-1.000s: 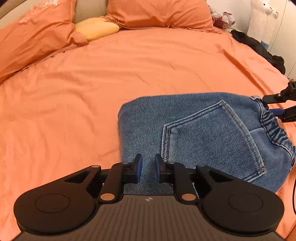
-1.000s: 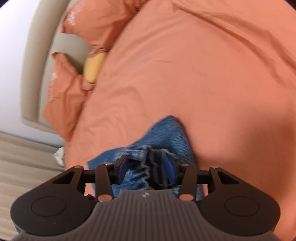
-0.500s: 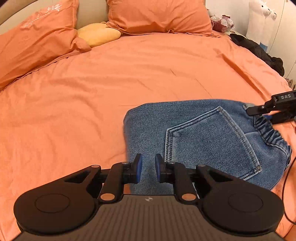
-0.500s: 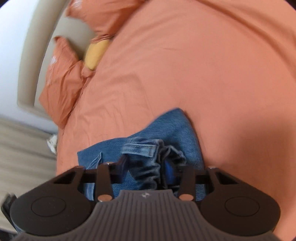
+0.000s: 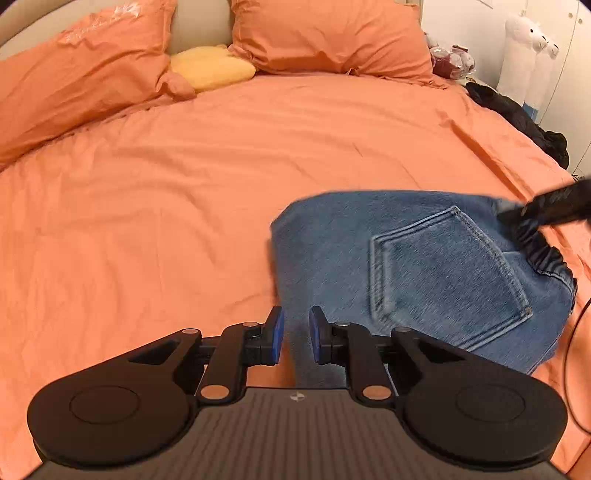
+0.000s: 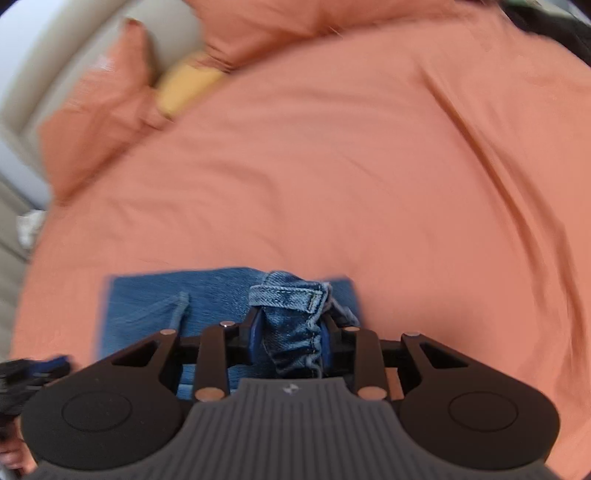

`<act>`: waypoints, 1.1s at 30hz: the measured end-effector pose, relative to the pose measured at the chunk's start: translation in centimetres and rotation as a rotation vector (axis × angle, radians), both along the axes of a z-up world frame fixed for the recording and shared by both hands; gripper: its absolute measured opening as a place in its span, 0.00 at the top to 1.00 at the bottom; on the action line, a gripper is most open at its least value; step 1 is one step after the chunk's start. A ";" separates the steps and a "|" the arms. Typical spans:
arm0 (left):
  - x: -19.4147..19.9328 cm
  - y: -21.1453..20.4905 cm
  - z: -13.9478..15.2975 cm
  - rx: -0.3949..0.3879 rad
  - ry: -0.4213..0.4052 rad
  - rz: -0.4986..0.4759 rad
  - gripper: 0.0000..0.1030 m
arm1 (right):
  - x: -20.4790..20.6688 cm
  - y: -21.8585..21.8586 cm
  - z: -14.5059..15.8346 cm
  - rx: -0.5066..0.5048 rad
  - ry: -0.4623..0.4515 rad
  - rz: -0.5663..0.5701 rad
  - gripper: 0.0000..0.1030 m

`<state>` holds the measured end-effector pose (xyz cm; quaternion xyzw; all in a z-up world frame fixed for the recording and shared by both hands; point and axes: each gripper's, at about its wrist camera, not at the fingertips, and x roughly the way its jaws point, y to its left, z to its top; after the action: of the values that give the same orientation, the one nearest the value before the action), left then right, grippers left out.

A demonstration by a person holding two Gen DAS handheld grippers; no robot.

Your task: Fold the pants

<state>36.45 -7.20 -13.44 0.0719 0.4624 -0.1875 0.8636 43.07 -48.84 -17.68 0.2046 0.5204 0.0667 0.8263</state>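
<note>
The right gripper [image 6: 290, 338] bites into a bunched, elasticated waistband [image 6: 291, 314] of the blue denim pants [image 5: 424, 266], its jaws closing with the gathered fabric and a stitched belt loop squeezed between the blue pads. The left gripper [image 5: 294, 339] hovers at the folded bundle's near left corner, its jaws parted by a narrow gap; a strip of denim shows through that gap, but whether the pads pinch it cannot be told.

The pants lie folded into a compact, roughly rectangular pack on the right half of a bed, a back pocket [image 5: 447, 273] with pale double stitching facing up. In the left wrist view the right gripper's dark finger [image 5: 546, 208] reaches in from the right edge onto the ruffled waistband.

An orange sheet [image 5: 166, 221], soft and finely creased, covers the whole mattress. Two plump orange pillows [image 5: 325, 37] lean against a beige padded headboard [image 5: 199, 26], with a yellow cushion [image 5: 210, 68] wedged between them. A heap of dark clothing [image 5: 517, 118] slumps along the bed's far right edge, beside white plush llamas [image 5: 528, 48] standing against a pale wall.
</note>
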 end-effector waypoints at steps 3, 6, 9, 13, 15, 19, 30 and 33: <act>-0.7 0.2 -0.3 0.000 -0.005 0.000 0.81 | -0.1 0.6 0.3 -0.026 -0.005 -0.014 0.70; -2.2 -0.1 0.1 -0.001 -0.038 -0.001 0.81 | -1.4 2.1 3.1 -0.152 -0.079 0.059 0.61; -4.2 -1.1 0.6 0.022 -0.085 0.014 0.81 | -4.6 3.6 6.0 -0.294 -0.189 0.119 0.59; -7.2 -2.8 0.2 0.048 -0.148 0.039 0.79 | -10.2 6.0 7.8 -0.349 -0.307 0.203 0.59; -8.3 -3.3 -0.5 0.033 -0.139 0.038 0.79 | -12.2 7.4 7.7 -0.345 -0.337 0.229 0.59; -9.1 -2.8 -2.2 0.006 -0.103 0.055 0.78 | -14.9 8.4 4.9 -0.445 -0.317 0.239 0.59; -9.4 -0.4 -4.4 -0.061 -0.021 0.039 0.70 | -16.2 7.6 1.5 -0.421 -0.293 0.143 0.60; -10.1 0.5 -4.5 -0.078 -0.012 0.058 0.70 | -16.1 7.2 1.4 -0.401 -0.287 0.143 0.60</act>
<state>26.37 -6.75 -17.89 0.0259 0.4514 -0.1800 0.8736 26.97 -41.66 -16.23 -0.0120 0.4136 0.0488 0.9091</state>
